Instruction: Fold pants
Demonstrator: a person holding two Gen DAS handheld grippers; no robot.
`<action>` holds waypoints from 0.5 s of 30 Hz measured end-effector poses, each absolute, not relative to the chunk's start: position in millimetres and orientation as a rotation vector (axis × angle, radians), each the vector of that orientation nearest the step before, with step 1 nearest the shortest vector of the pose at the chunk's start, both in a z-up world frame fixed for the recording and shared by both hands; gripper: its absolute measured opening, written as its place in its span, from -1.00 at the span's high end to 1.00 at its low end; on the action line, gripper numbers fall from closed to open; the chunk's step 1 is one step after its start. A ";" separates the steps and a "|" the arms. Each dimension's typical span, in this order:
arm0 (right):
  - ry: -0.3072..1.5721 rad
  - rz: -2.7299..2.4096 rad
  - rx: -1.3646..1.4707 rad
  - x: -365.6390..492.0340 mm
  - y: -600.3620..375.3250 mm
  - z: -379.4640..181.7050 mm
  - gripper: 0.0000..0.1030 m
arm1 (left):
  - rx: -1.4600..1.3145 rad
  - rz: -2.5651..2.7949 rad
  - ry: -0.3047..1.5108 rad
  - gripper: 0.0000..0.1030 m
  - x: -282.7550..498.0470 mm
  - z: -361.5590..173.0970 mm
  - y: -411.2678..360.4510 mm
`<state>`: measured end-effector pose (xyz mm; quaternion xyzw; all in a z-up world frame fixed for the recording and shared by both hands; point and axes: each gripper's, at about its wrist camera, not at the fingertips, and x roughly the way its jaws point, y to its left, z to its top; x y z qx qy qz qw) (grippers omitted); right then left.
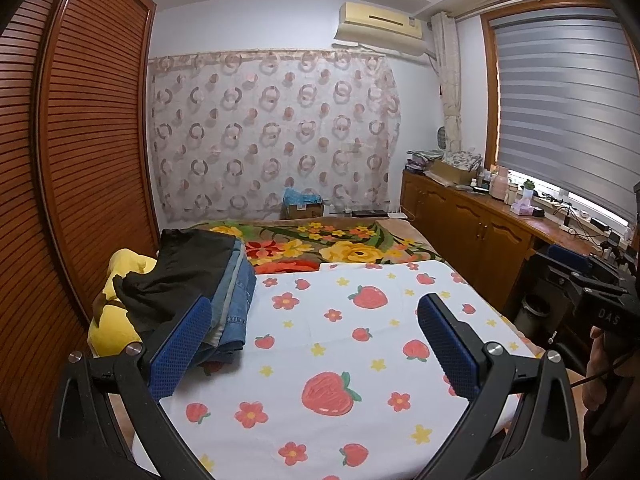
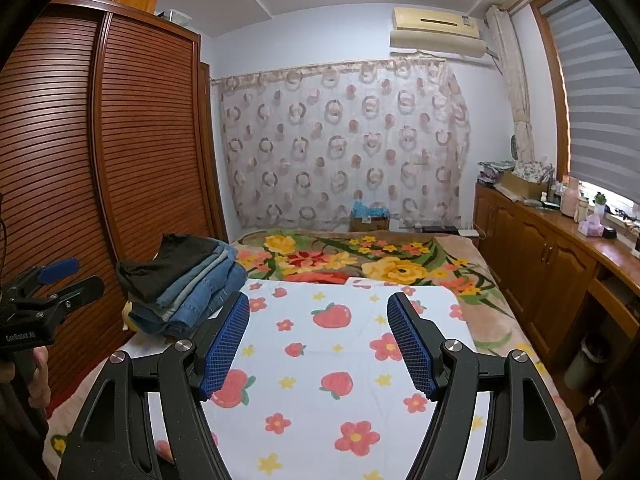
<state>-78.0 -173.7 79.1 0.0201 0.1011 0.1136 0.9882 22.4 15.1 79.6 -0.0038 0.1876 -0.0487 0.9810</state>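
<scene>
Folded pants stacked at the bed's left edge, both tongs released.

The pile of pants [image 1: 208, 284], black pair on top of denim ones, sits beside a yellow plush toy [image 1: 116, 308] near the slatted wardrobe [image 2: 80, 160]. The left gripper [image 1: 316, 344] and right gripper [image 2: 320, 344] hover spread and empty-jawed over the strawberry-print sheet [image 2: 340, 380].

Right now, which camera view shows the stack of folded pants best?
The right wrist view: the stack of folded pants shows whole, layers visible. In the left wrist view, the left gripper's finger hides its near corner.
</scene>
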 end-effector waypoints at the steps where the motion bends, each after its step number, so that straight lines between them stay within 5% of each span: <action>1: 0.204 0.228 0.041 -77.8 -174.9 79.2 -0.43 | -0.007 -0.097 0.377 -1.00 22.4 79.7 15.1; 15: 0.205 0.227 0.041 -76.8 -178.1 81.5 -0.43 | -0.008 -0.098 0.377 -1.00 22.6 80.4 15.7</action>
